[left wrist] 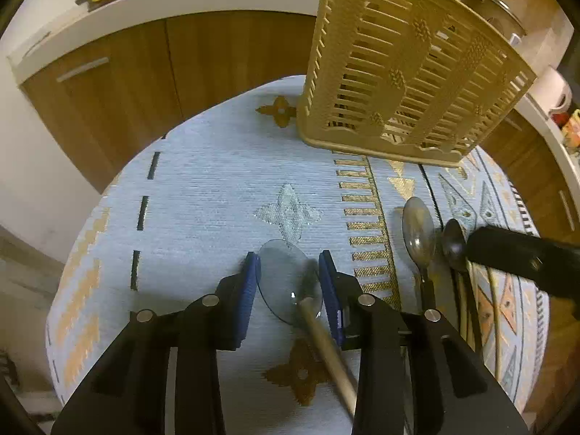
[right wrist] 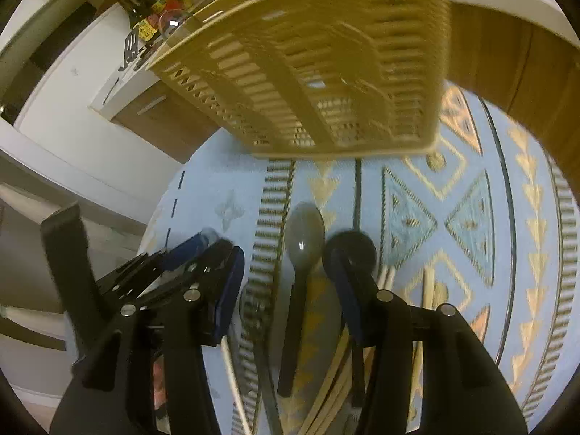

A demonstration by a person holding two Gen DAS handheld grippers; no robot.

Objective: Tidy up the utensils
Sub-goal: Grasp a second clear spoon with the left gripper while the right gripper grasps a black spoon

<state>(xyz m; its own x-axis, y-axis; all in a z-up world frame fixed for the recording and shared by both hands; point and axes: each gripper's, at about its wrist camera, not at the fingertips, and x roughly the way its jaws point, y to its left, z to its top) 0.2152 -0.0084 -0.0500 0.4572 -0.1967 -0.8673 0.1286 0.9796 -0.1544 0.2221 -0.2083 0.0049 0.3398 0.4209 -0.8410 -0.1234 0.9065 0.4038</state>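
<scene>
Two spoons [right wrist: 303,239] lie lengthwise ahead of our wide right hand-held gripper [right wrist: 286,290], while our left hand-held gripper [left wrist: 288,282] straddles, unclosed, a clear spoon [left wrist: 286,275].

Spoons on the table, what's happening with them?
A person is tidying utensils with a gripper in each hand. The left gripper is open around the bowl of a clear spoon with a wooden handle, not yet squeezing it. The right gripper is open over a grey spoon and a dark spoon lying side by side on the patterned tablecloth. A beige slotted basket stands behind them.
</scene>
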